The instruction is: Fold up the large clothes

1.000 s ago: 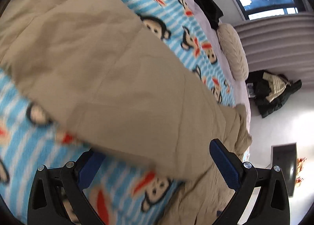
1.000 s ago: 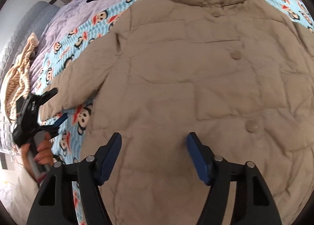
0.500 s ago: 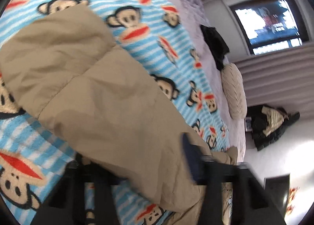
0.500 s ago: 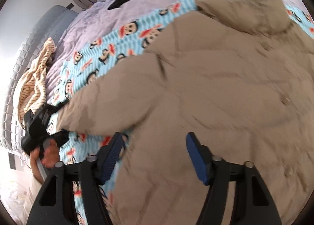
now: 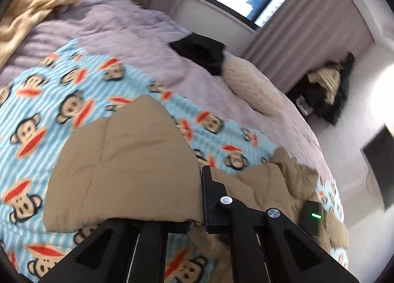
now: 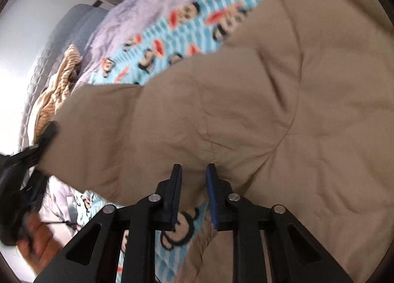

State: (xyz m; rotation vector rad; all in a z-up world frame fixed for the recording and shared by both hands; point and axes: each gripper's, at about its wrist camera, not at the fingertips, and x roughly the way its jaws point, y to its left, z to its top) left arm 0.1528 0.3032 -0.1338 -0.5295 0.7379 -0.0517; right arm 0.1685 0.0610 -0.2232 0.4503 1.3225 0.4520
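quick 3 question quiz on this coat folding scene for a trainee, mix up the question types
1. True or false: the left gripper is shut on the sleeve of the tan coat.
2. What lies directly under the tan coat? A) monkey-print blanket B) bare floor C) wooden table
3. Fill in: the black garment lies next to a cream ____.

Key: 1 true; 2 A; 3 pillow
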